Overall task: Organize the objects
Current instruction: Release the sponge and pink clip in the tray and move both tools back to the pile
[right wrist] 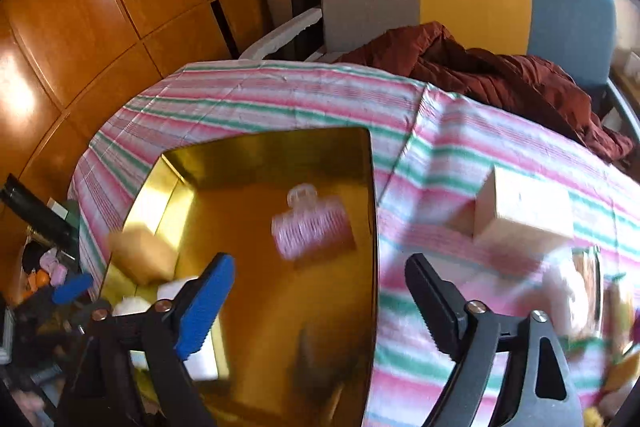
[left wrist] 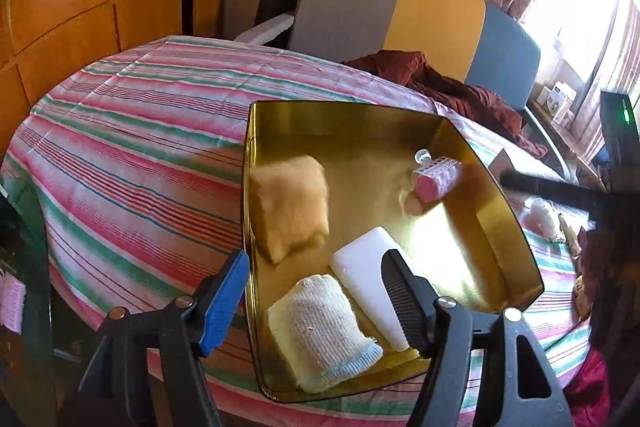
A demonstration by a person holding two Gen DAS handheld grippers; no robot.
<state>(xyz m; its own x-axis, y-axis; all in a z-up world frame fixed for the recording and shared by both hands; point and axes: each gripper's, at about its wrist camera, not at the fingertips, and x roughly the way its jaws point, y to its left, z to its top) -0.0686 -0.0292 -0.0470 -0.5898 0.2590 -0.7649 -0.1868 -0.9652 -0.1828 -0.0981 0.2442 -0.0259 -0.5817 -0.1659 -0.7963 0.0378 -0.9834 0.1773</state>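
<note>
The pink hair roller (right wrist: 310, 227) smears with blur in the gold tray (right wrist: 280, 155), and the clutter (right wrist: 576, 291) beyond the pale box (right wrist: 524, 215) blurs past naming.

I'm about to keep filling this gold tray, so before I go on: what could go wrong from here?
The pink hair roller lies on its side on the slick gold tray, so a nudge could roll it. The tray's near corner sits close to the table edge, so a push might tip it off. The open left gripper straddles the knit cloth and white bar and could snag both.
</note>
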